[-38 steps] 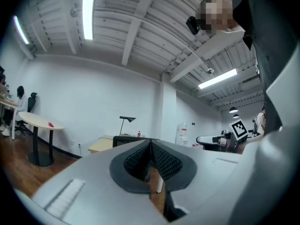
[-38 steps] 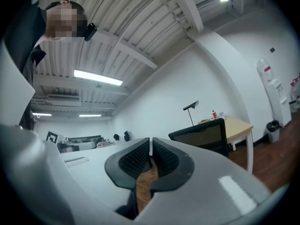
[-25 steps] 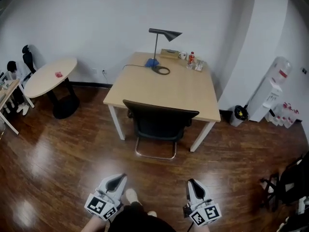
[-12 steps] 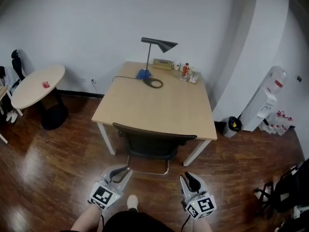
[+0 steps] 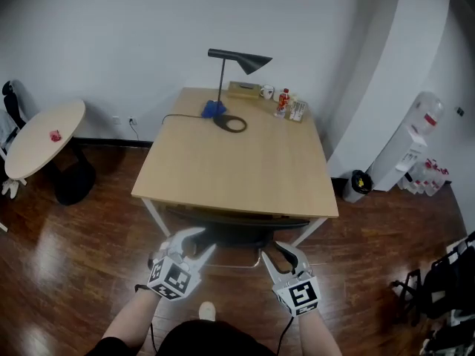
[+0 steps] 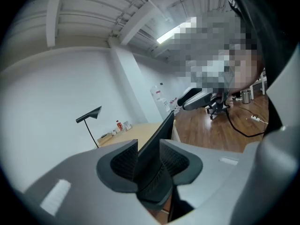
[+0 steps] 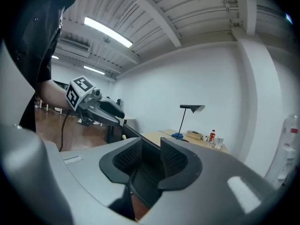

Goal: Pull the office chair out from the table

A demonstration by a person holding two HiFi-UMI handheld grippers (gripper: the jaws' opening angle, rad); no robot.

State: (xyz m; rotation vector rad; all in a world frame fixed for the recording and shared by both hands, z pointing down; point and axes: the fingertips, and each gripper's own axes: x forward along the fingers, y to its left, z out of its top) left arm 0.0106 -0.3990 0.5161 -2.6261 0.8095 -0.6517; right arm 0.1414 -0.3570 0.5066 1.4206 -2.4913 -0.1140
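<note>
**Left tool and right tool astride the office chair**

The left tool has its jaws apart, and the thin upper edge of the chair back stands between the two ribbed pads; there is free space beside the edge, so the jaws are around it and not pressed on it. The right tool is in the same state; its jaws are apart, and the dark chair back passes between them without being clamped. In the head view the two tools are held side by side low in the picture, the left one toward the left end of the chair back and the right one toward the right end; both point forward to the table.

The office chair is pushed in at the near side of the table; only the top of its back shows just under the near edge, above the dark wooden floor. At the far end of the table stand a black lamp, a white mug and a small bottle, close together. A round table is well apart at the left; a water dispenser stands at the right wall.
</note>
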